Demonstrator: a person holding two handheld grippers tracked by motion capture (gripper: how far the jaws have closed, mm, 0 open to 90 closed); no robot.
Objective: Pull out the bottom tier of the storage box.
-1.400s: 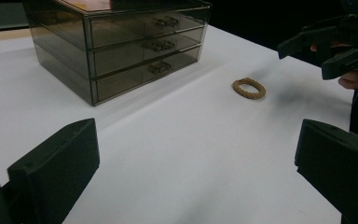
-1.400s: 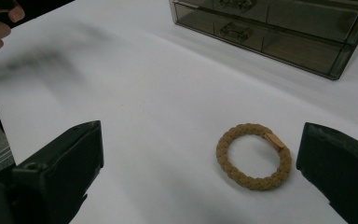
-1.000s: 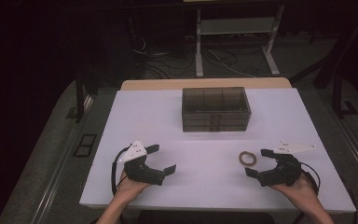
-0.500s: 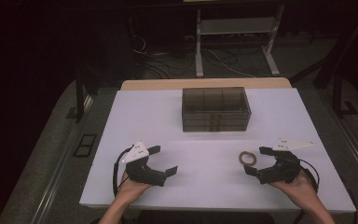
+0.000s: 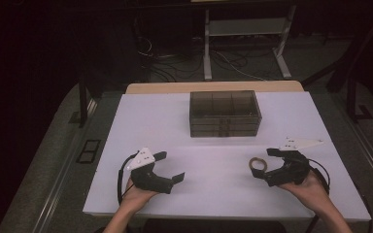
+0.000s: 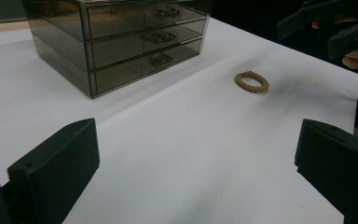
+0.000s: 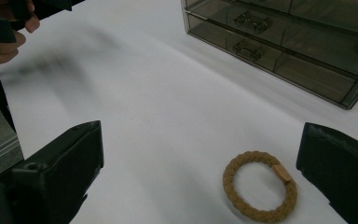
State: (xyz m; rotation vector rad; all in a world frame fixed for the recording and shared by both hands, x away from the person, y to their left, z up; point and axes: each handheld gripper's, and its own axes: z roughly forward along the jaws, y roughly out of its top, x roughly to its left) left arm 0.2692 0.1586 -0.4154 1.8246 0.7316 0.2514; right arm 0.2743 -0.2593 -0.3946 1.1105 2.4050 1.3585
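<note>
A tan braided hair tie (image 5: 257,164) (image 7: 259,192) (image 6: 251,81) lies flat on the white table (image 5: 175,121). My right gripper (image 5: 264,166) stands open just right of the tie, its jaws on either side of it in the right gripper view, touching nothing. My left gripper (image 5: 171,166) is open at the front left, well away from the tie, with nothing between its jaws. A smoky clear three-drawer box (image 5: 225,113) (image 6: 121,39) (image 7: 289,42) stands at the back centre, all drawers closed.
The table's front edge runs just under both hands. Beyond the far edge are a wooden strip (image 5: 213,87), a metal stand (image 5: 245,34) and floor cables. The other hand and gripper show far off in each gripper view.
Both grippers have drifted slightly; the right one has edged closer to the hair tie. Nothing was grasped or released.
</note>
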